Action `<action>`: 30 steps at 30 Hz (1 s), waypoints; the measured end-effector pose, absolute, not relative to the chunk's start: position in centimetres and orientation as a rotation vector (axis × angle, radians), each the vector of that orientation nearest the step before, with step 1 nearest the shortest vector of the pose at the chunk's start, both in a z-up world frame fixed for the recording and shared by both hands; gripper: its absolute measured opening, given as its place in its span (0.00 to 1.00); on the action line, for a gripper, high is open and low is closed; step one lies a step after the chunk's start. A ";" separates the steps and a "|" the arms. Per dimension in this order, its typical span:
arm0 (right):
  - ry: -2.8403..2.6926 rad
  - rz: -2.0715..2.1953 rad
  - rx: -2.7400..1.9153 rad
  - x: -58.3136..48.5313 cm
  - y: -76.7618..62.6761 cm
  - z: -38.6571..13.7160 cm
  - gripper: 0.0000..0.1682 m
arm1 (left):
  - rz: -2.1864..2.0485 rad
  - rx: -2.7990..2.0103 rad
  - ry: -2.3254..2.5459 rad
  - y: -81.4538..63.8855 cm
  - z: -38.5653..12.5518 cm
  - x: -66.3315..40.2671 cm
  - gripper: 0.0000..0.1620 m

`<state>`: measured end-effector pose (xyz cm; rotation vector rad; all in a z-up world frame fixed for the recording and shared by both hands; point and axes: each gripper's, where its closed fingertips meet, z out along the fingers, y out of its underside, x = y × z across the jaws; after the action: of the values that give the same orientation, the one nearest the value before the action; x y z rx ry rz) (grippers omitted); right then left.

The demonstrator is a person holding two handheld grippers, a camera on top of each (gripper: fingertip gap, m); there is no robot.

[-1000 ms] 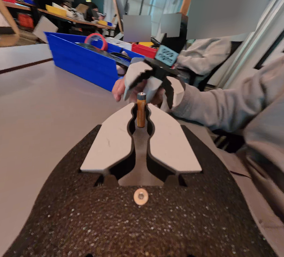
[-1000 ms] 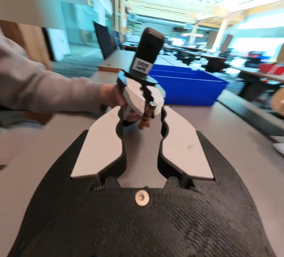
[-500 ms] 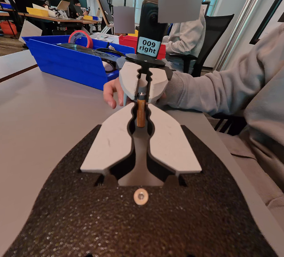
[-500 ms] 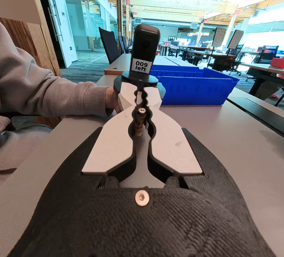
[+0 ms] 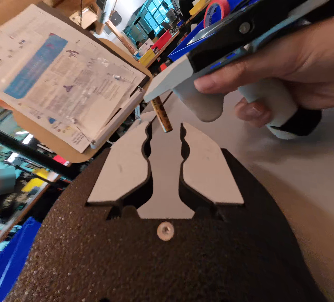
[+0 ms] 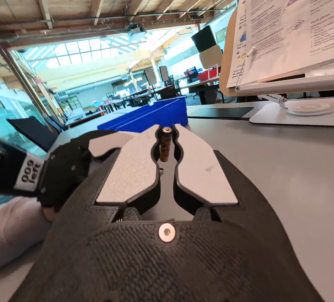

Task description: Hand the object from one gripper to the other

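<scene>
A small gold-and-black battery (image 6: pixel 165 146) stands upright, clamped between the fingertips of my right gripper (image 6: pixel 166 127), which is shut on it. In the left wrist view the right gripper (image 5: pixel 153 94) reaches in from the upper right, held by a hand (image 5: pixel 280 69), with the battery (image 5: pixel 161 116) slanting down from its tip. My left gripper (image 5: pixel 165 125) is open and empty; the battery's lower end hangs just beyond the gap between its fingertips, apart from both. The left gripper's fingers (image 6: pixel 108 142) show at the left of the right wrist view, beside and below the right gripper.
Both grippers are above a grey table (image 6: pixel 271 157). A blue bin (image 6: pixel 153 114) stands beyond them, with a red tape roll (image 5: pixel 216 11) in it. A document stand with a printed sheet (image 5: pixel 63 76) stands close by on the table; its white base (image 6: pixel 298 112) is at the right. Only a small space, under 4 cm, lies between the two pairs of fingers.
Half a second ago both grippers were shut on the battery. Now the left gripper has opened and let go, the right holds it alone, and both have swung apart and tilted.
</scene>
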<state>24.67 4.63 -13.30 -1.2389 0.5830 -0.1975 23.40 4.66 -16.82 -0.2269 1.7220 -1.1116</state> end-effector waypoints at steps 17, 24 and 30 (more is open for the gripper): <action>0.663 0.018 -1.098 24.7 4.5 -13.1 0.06 | -1.077 -0.242 1.686 5.5 -16.4 23.8 0.07; 0.630 0.022 -1.091 24.4 4.5 -12.6 0.06 | -1.138 -0.271 1.658 5.9 -15.8 23.7 0.06; 0.650 0.071 -1.097 24.4 4.9 -13.2 0.06 | -1.175 -0.234 1.682 5.1 -15.9 23.1 0.07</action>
<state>24.38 4.88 -13.23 -1.0971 0.6502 0.0713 23.09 5.15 -15.85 -0.2343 1.6823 -1.1754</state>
